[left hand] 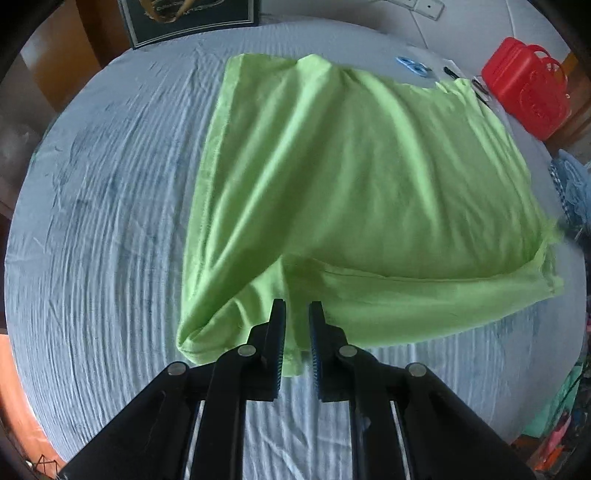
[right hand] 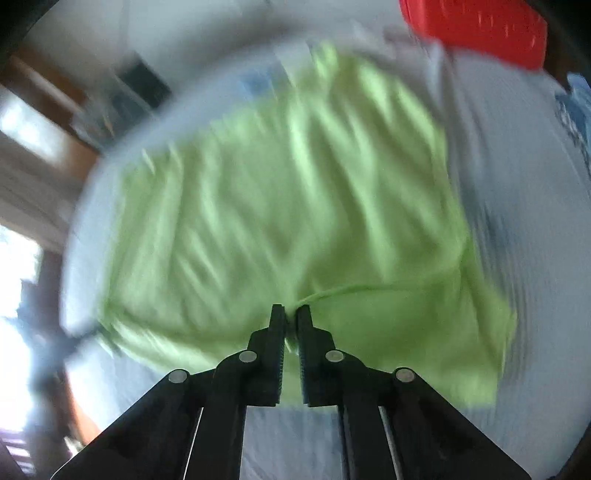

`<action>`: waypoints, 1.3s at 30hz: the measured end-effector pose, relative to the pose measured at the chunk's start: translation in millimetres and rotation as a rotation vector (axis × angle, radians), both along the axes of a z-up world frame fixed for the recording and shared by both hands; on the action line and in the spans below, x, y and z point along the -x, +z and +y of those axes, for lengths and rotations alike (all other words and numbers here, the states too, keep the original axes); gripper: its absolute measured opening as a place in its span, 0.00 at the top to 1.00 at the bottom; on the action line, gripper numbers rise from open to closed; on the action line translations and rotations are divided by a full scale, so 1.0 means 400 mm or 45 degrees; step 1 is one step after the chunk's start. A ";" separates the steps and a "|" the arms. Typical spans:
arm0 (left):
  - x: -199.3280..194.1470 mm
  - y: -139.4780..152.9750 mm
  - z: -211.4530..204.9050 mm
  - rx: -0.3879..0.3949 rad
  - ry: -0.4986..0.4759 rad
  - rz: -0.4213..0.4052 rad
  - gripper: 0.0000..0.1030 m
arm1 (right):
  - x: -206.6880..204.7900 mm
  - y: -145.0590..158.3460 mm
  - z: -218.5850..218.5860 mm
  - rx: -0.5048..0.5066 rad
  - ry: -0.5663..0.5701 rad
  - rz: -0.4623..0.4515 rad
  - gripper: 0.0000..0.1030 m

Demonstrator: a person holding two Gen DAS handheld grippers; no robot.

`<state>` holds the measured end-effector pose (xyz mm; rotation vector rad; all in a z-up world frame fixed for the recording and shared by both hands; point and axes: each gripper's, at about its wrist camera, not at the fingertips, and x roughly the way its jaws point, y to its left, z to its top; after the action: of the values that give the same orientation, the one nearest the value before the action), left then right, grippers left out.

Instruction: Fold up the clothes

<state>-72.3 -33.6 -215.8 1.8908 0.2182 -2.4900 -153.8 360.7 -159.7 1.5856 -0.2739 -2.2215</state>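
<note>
A lime green garment point(left hand: 332, 177) lies on the pale blue sheet point(left hand: 103, 221), its top layer folded over and raised. My left gripper point(left hand: 297, 306) is over the near edge, its jaws a narrow gap apart with green cloth showing between them; whether they pinch it is unclear. In the blurred right wrist view, my right gripper point(right hand: 291, 310) is shut on a fold of the green garment point(right hand: 280, 206), lifting the cloth.
A red plastic container point(left hand: 524, 88) stands at the far right edge and also shows in the right wrist view point(right hand: 476, 26). A dark framed picture point(left hand: 188, 18) leans at the back. Small blue items point(left hand: 412, 66) lie near the garment's far side. Patterned cloth point(left hand: 570, 184) lies at right.
</note>
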 end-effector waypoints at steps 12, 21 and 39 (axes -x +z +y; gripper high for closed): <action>-0.073 -0.001 -0.020 -0.005 0.065 0.012 0.20 | -0.086 -0.086 0.195 -0.208 -0.178 -0.192 0.55; -0.071 -0.032 -0.019 0.101 -0.013 -0.085 0.89 | -0.116 -0.156 0.250 -0.201 -0.232 -0.264 0.55; 0.183 0.095 -0.162 0.088 0.091 0.030 0.56 | -0.050 -0.067 0.219 -0.100 -0.191 -0.176 0.55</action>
<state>-145.5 -98.3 -177.7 1.7961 0.1932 -2.4414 -133.9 448.2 -186.7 1.8190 -0.3595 -2.2618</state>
